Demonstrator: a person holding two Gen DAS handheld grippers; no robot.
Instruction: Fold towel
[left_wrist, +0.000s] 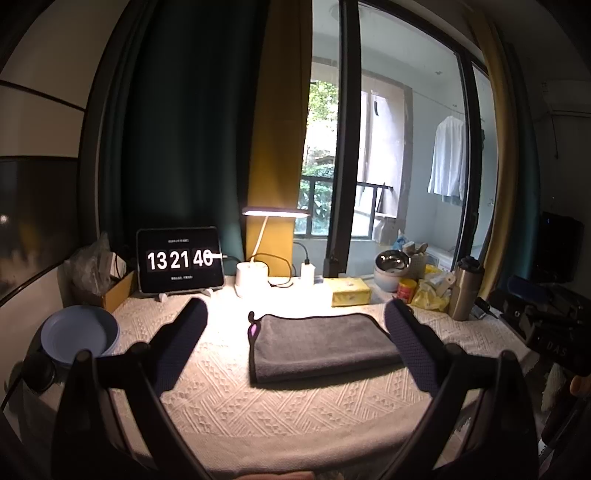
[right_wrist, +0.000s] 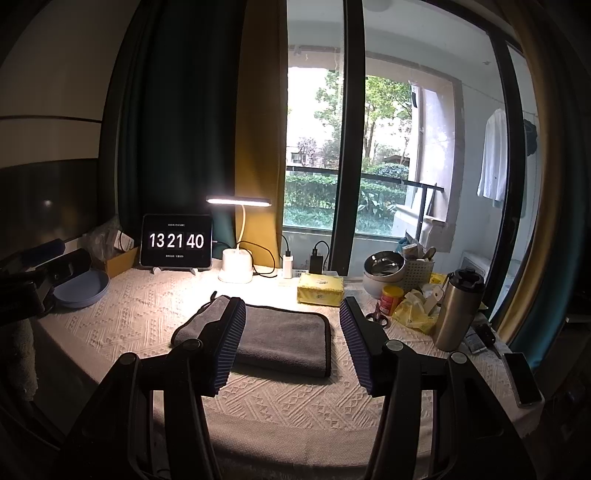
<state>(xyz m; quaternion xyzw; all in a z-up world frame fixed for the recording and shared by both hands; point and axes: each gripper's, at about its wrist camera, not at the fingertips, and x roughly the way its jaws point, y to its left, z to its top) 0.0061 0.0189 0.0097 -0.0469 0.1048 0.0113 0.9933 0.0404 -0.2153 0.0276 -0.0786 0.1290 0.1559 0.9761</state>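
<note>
Towel (left_wrist: 321, 345) folded flat mid-table, both tongs spread and empty.
Folding looks finished or one fold short; next, left gripper (left_wrist: 295, 341) and right gripper (right_wrist: 293, 345) would pinch an edge.

We see the towel (right_wrist: 266, 338) lying folded on the tablecloth (right_wrist: 295, 406) at the middle of the table. Behind it stands the lamp (right_wrist: 236, 266), with the tablet (right_wrist: 176, 240) to the lamp's left and the tissue box (right_wrist: 320, 290) to its right. The plate (right_wrist: 82, 290) sits at the table's left edge. At the right stand the flask (right_wrist: 458, 310), the can (right_wrist: 391, 297) and, behind them, the bowl (right_wrist: 382, 275) (beside a basket (right_wrist: 419, 275)). A phone (right_wrist: 522, 378) lies at the near right corner.
</note>
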